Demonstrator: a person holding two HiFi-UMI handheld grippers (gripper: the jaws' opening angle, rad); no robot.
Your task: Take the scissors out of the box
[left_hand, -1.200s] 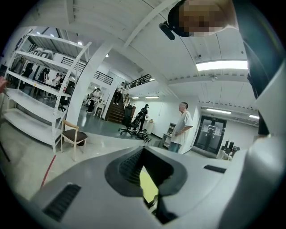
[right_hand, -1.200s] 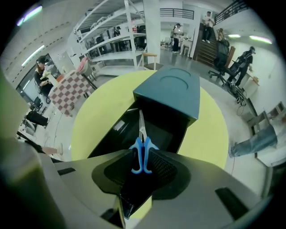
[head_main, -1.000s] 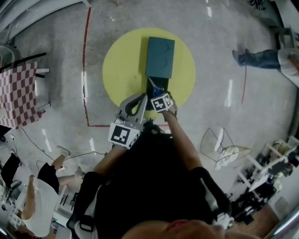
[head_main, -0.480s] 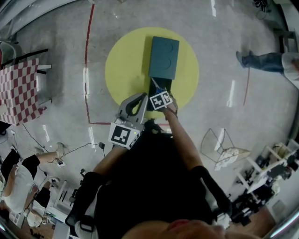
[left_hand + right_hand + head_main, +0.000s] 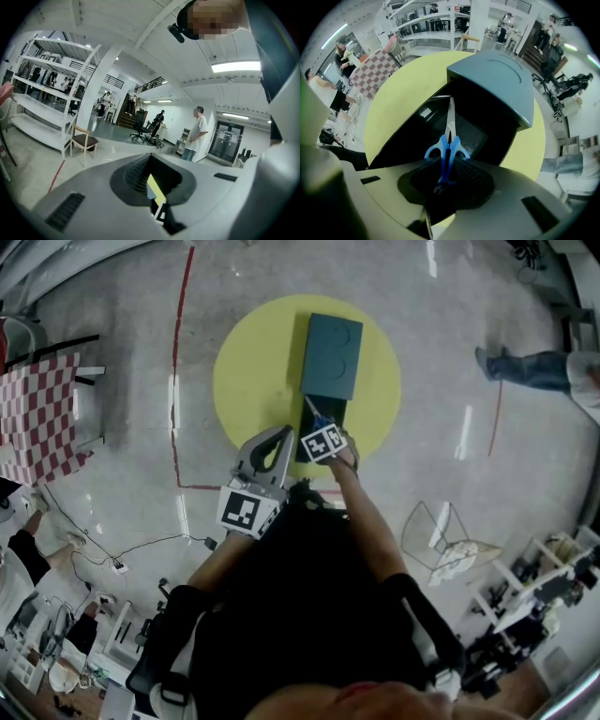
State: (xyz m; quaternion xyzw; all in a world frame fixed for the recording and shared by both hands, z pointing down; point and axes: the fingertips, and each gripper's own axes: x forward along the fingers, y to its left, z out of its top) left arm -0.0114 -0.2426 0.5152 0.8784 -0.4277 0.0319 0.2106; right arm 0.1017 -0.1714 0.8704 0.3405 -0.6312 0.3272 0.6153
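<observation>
- One pair of scissors lies in the open near end of the box, close to the person.
- Its long axis runs along the length of the box. The closed blades point away from the person, towards the lid. In the head view they lean slightly left.
- The two blue finger loops are at the near end, splayed to either side just above the jaws of the right gripper.
- The right gripper points down into the box. Its jaws have just been closing, and a blue part of the handle runs between them, with the pads set against it.
- Whether the scissors have come off the bottom of the box I cannot tell.
- The left gripper is held beside the right one on the person's left, outside the box. Its jaws stand a narrow slit apart with nothing between them.
- There is one box, black inside, and one teal lid with two round dents in its top. The lid sits over the far end of the box.
- The box stands on one yellow round table, near the edge closest to the person.
- There are two grippers, each with one marker cube.
</observation>
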